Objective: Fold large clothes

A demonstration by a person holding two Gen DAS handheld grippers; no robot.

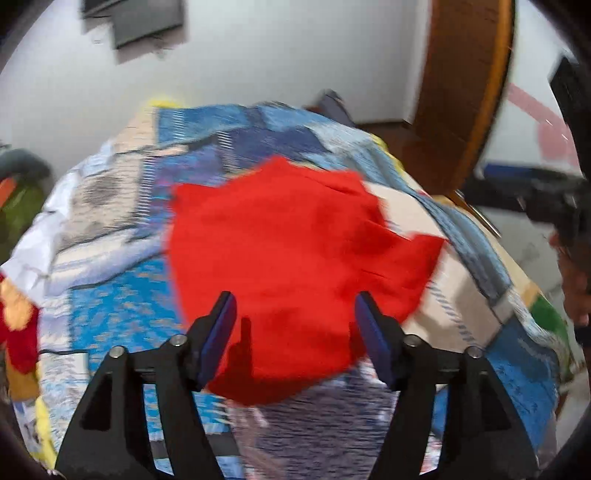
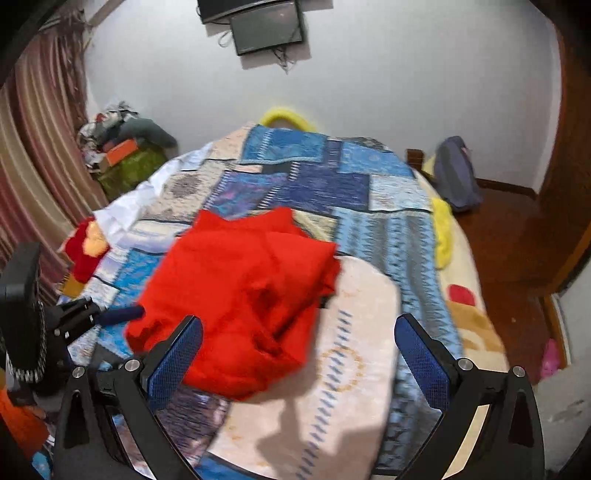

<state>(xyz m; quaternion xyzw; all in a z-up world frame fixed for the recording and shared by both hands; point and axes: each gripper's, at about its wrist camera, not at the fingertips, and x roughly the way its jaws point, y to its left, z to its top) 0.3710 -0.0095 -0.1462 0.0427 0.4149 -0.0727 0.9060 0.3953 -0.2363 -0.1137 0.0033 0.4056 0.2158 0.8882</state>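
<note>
Bright red fabric garment [image 2: 240,295], folded over itself into a rumpled, thick bundle, lying on the bed with the blue and beige patchwork cover [image 2: 332,177], toward its near half; in the left wrist view the same red garment [image 1: 288,251] filling the middle of the cover [image 1: 110,229], edges blurred.

Left tongs [image 1: 295,325] spread wide, holding nothing, hovering above the near edge of the red bundle; blue-padded fingers [image 1: 218,339] standing either side of the cloth; contact with the cloth impossible to tell. Seen also from the right wrist view as the left tongs [image 2: 122,314] at the left rim of the garment, one blue fingertip just beside the red fabric.

Right tongs [image 2: 299,354] likewise spread wide and empty, above the near right part of the bundle and the pale beige patch of the cover; mesh-textured blue pads [image 2: 173,354] clear in view.

Around the bed: white sheet [image 2: 140,199] showing at the left edge of the cover; red and yellow plush item [image 2: 86,251] near it; yellow fuzzy trim [image 2: 441,236] along the right side; grey-blue backpack [image 2: 456,173] on the wooden floor [image 2: 509,240] by the white wall [image 2: 406,81]; dark wall-mounted screen [image 2: 267,27] above; striped curtain [image 2: 33,155] at left, with a pile of clutter [image 2: 122,147] in the corner.
</note>
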